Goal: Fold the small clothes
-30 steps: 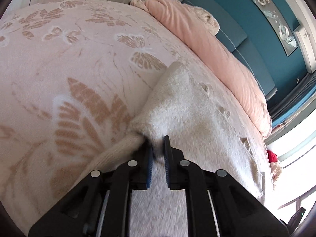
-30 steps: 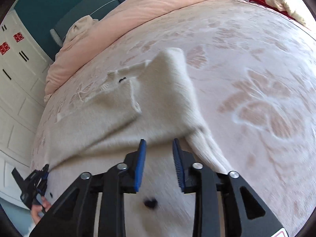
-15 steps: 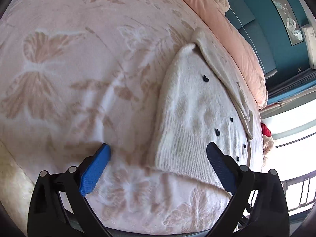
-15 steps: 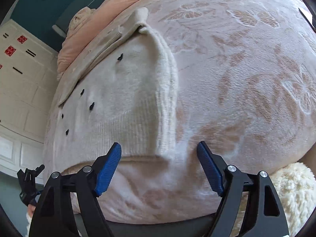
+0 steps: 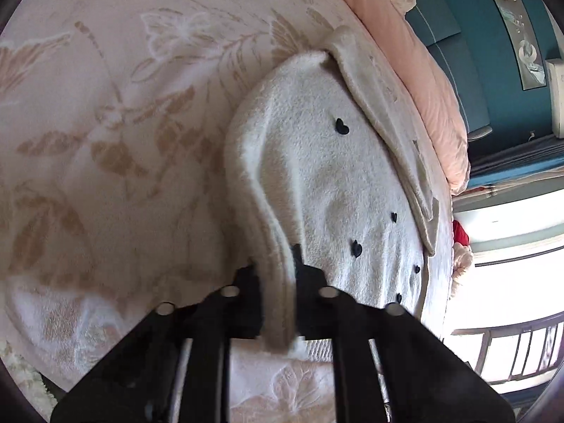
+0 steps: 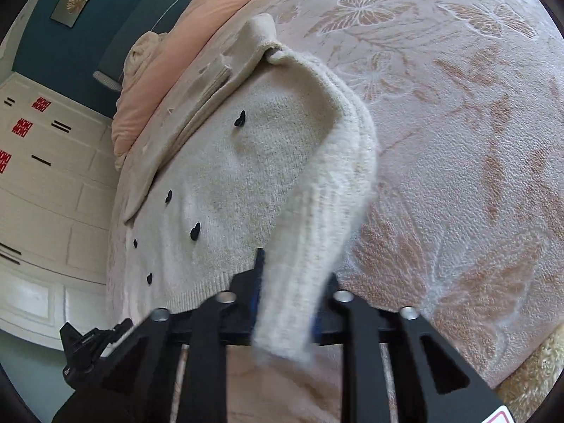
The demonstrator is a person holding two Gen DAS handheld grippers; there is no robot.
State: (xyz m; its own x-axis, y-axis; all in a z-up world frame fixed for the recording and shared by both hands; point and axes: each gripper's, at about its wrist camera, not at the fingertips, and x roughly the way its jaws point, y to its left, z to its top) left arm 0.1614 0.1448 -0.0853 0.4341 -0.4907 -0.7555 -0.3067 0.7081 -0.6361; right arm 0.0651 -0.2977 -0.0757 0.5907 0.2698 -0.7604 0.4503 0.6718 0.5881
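A small cream knit sweater with black heart buttons lies on the pink butterfly-patterned bed cover. It also shows in the right wrist view. My left gripper is shut on the sweater's left bottom corner, with fabric pinched between the jaws. My right gripper is shut on the right bottom corner, and a strip of knit hangs out over the jaws. A beige garment lies along the sweater's far edge and shows in the right wrist view too.
A peach duvet is bunched at the head of the bed against a teal headboard. White cupboards stand beyond the bed. The bed's near edge runs just below both grippers. A fluffy rug lies beside the bed.
Half a second ago both grippers were wide open facing the sweater's bottom edge. Now both have closed on its two bottom corners and the corners are lifted off the cover.
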